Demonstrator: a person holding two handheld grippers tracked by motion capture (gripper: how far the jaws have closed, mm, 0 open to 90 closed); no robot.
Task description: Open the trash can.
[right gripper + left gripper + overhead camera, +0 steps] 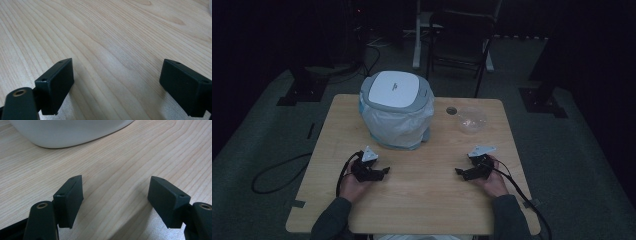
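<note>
While both the left gripper (382, 172) and right gripper (460, 172) are rested wide apart on the table (422, 200), nothing is held, so a first reach toward the bagged bin (396, 110) is probably awaited.

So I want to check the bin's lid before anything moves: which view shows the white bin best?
The high view: the white bin stands whole at the table's far side, its lid closed and a bag liner around it. The left gripper view catches just its lower curved edge. The right gripper view adds nothing clear.

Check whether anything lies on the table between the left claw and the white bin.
Nothing visible does. Bare table separates the left claw from the bin; the left gripper view shows clear wood up to the bin's base.
</note>
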